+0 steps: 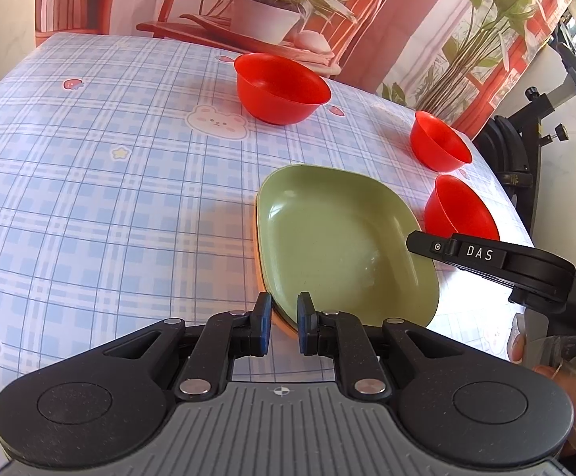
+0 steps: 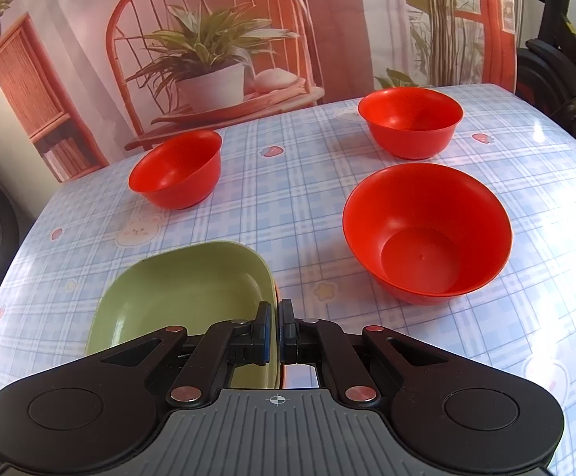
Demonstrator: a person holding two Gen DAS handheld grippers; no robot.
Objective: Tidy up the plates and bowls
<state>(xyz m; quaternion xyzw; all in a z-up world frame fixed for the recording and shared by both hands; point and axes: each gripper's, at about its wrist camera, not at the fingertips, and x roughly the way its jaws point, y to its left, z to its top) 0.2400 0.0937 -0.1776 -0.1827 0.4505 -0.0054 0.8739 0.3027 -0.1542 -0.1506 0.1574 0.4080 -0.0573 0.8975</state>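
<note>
The left gripper (image 1: 284,327) has its fingers set narrowly astride the near rim of the green plate (image 1: 335,246), which lies on an orange plate (image 1: 286,323) on the checked tablecloth (image 1: 109,182). I cannot tell if it pinches. Beyond the green plate stands 1 red bowl (image 1: 282,87); to its right stand 2 more (image 1: 438,141) (image 1: 460,208). The right gripper (image 2: 275,331), nearly closed, straddles the plate's right rim.

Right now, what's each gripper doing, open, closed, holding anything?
Left gripper: jaws part open around the near rim of the stacked plates, not clamped.
Right gripper: jaws closed on the green plate rim.
</note>
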